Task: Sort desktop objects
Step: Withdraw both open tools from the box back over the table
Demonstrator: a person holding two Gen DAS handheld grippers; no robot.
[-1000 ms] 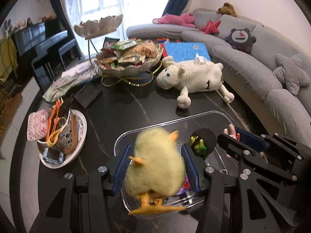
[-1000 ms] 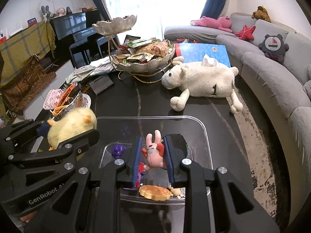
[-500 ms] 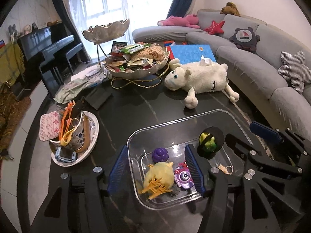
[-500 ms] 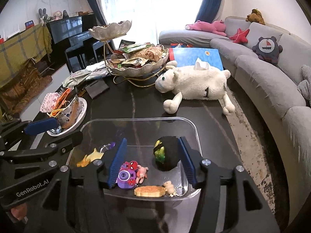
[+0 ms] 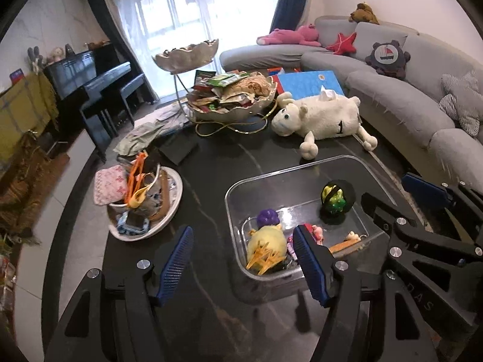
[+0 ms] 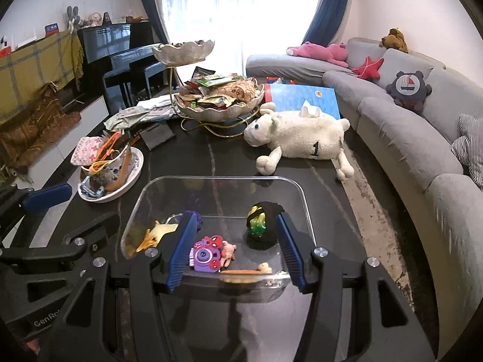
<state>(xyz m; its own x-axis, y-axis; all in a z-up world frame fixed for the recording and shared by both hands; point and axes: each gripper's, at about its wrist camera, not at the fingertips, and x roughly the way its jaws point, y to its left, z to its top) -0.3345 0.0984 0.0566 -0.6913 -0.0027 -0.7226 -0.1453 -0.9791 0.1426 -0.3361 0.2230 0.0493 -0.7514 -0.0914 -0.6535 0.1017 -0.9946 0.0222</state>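
Both grippers empty over the clear bin (image 6: 297, 191): left gripper (image 5: 244, 261) jaws opening, right gripper (image 6: 234, 252) jaws apart. Yellow chick (image 5: 267, 241) inside, 7 o'clock corner; green-black ball (image 6: 262, 221) toward 2 o'clock.

The left gripper (image 5: 243, 259) points down at a slant. Its two blue jaws are opening and nothing is pinched between them. The right gripper (image 6: 234, 252) sits just beside it, tipped down too, jaws apart and gripping nothing.
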